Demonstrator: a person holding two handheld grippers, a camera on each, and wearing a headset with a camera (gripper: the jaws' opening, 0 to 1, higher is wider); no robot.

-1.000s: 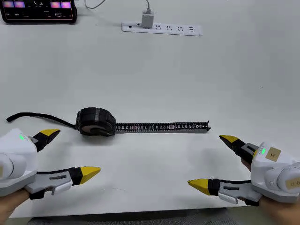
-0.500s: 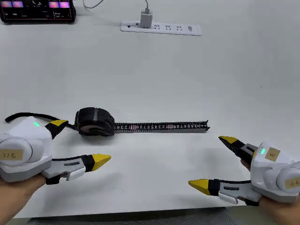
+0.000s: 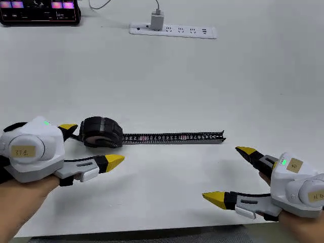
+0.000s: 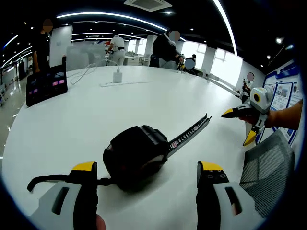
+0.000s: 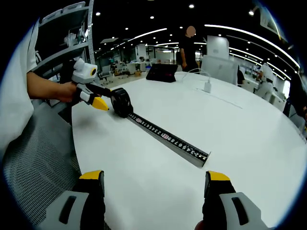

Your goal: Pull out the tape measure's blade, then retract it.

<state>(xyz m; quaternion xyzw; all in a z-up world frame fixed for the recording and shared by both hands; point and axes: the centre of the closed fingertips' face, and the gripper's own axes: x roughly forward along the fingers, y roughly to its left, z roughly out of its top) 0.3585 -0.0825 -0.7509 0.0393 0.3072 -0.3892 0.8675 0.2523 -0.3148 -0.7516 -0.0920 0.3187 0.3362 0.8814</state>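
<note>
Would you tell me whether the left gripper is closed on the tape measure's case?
No, the left gripper is open, its jaws standing wide on either side of the case.

In the left gripper view, a short stretch of the tape measure's strap is hidden behind one jaw. In the head view the left gripper covers most of that strap with its body. Its upper jaw tip overlaps the left edge of the case, so contact there cannot be told. The numerals on the blade are too small to read. A dark device and a cable are cut off by the top edge. The right gripper runs off the lower right corner.
</note>
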